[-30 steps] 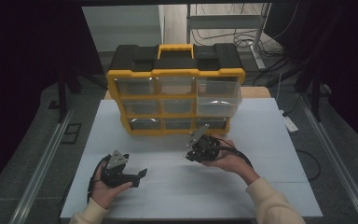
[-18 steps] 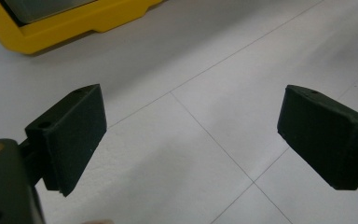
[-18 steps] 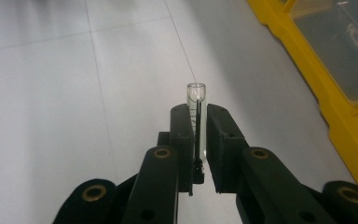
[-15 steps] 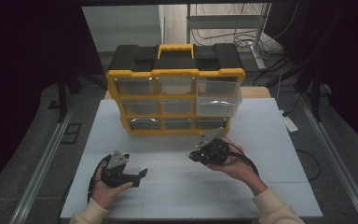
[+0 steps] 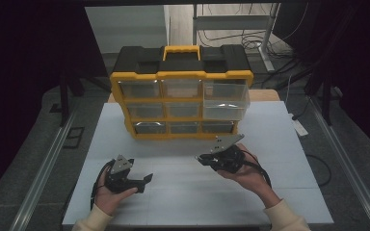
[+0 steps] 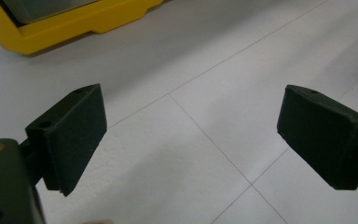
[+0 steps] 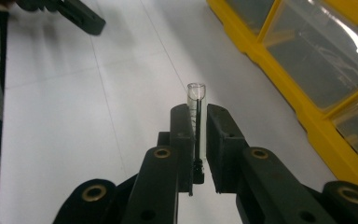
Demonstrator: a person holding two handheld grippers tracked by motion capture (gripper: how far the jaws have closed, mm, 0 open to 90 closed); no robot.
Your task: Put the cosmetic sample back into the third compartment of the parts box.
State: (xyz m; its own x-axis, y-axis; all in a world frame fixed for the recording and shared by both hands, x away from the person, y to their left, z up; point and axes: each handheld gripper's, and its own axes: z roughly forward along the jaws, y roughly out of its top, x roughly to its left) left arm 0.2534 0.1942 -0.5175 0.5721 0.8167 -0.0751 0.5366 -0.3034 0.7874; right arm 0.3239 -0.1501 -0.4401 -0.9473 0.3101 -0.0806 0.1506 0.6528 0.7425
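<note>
Clear tube (image 7: 196, 100) pinched between the fingers (image 7: 182, 135) of the right gripper (image 7: 196, 122), standing upright between them with its open rim poking just above the tips; a thin dark line runs down its length. Landmark: the yellow organizer (image 5: 180, 103), black-topped with a yellow handle, standing at the far middle of the table (image 5: 279, 192). The tube and right gripper (image 5: 206, 158) sit just in front of the organizer's lower right corner, held off the table in the person's right hand (image 5: 243, 168), fingers pointing left across the organizer's front. In the right gripper view the organizer's yellow frame and clear drawers run along the right edge, near the tube but not touching. One clear drawer (image 5: 225, 98) at the organizer's top right is pulled out toward the person. Left gripper (image 5: 147, 179) lies well in front of the organizer's lower left corner, in the left hand (image 5: 111, 190), low over the table. Its fingers (image 6: 72, 135) stand spread wide with nothing between them, only bare white table below; the organizer's yellow base shows at the upper left of the left gripper view. Grey floor (image 5: 24, 163) flanks the table on both sides of the organizer.
</note>
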